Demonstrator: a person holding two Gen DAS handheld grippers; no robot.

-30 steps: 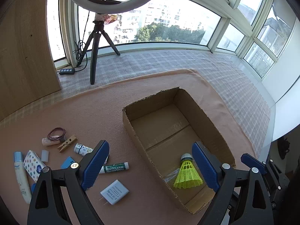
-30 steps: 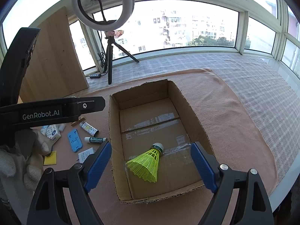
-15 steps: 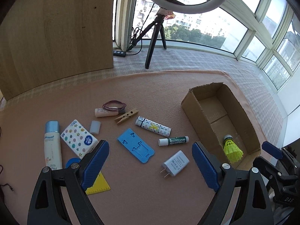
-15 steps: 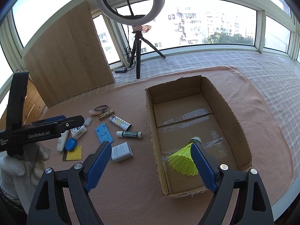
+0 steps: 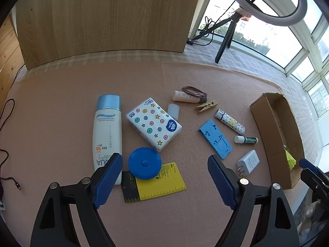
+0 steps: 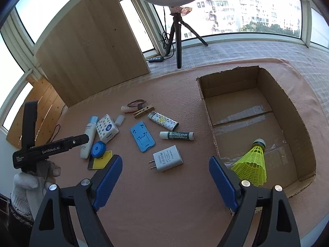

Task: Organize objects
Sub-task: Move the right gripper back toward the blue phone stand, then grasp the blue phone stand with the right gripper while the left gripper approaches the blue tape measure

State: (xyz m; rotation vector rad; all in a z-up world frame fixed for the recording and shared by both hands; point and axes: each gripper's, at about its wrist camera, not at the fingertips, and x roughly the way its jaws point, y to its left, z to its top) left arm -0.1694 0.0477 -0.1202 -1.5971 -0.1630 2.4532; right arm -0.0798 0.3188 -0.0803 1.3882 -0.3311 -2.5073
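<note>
Right wrist view takes in the pink mat [image 6: 164, 195], with the cardboard box [image 6: 287, 111] open-topped on its right half. A yellow shuttlecock [image 6: 251, 164] lies inside the box at its near end, cork toward the far wall. The right gripper [image 6: 165, 180] hangs above the mat with its jaws spread wide and nothing between them.

In the left wrist view the left gripper [image 5: 164, 178] has its jaws apart too, having just narrowed a little, with nothing pinched; below the gap lie the blue round case [image 5: 145, 163] and the yellow ruler card [image 5: 158, 182] it rests on. The sunscreen bottle [image 5: 107, 132] lies just left of them, the tissue pack [image 5: 153, 124] beyond. Farther right come the blue phone stand [image 5: 216, 139], white charger [image 5: 248, 162], patterned lighter [image 5: 230, 121], lip balm [image 5: 245, 140] and clothespin [image 5: 207, 106].
</note>
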